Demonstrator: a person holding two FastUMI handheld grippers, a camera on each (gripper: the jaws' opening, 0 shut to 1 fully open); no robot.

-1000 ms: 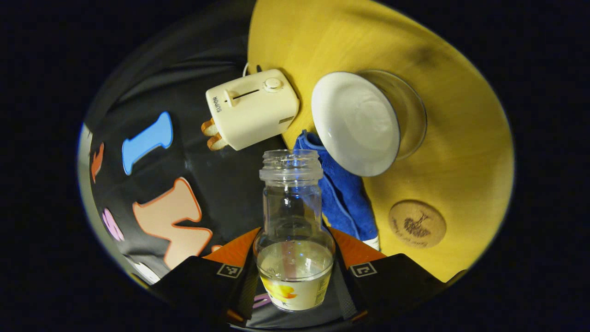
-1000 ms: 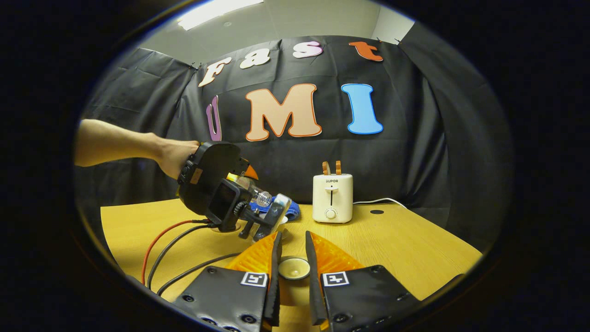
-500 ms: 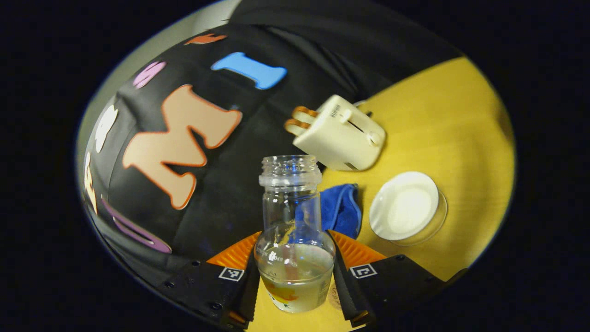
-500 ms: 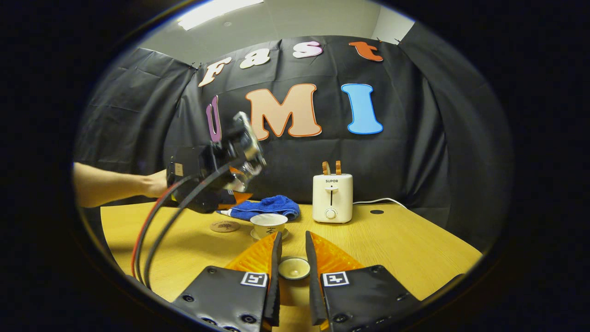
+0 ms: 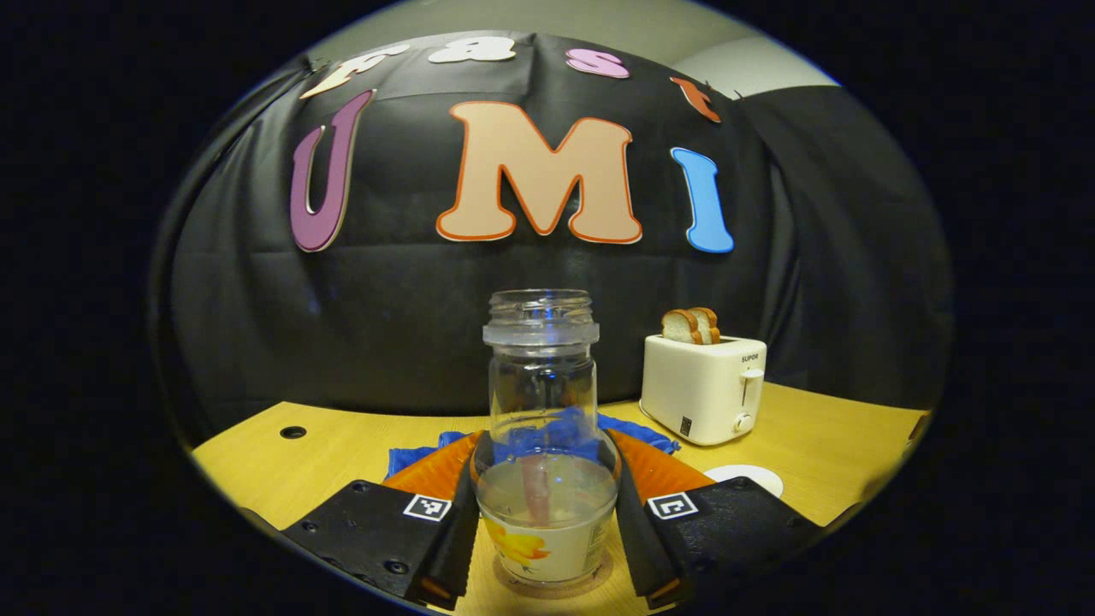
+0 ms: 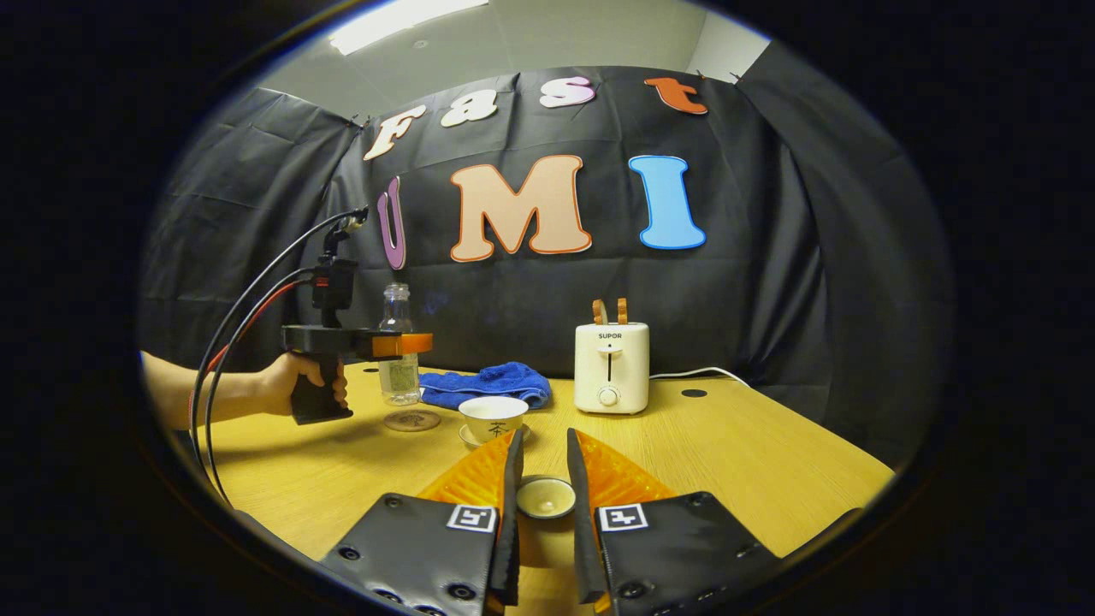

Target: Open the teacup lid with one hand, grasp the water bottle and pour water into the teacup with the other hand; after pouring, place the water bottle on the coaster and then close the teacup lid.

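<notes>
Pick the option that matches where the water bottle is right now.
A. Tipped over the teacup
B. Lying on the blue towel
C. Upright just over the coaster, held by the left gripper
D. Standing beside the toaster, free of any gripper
C: the water bottle stands upright between the left gripper's fingers, directly above the coaster.

Left gripper (image 5: 545, 513) level, clamped (fingers upright); right gripper (image 6: 541, 500) nearly closed.

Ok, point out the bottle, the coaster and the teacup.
bottle (image 5: 541, 385): left gripper view, clear neck.
coaster (image 6: 412, 420): right gripper view, front rim under the bottle.
teacup (image 6: 493, 417): right gripper view, outer wall.
</notes>
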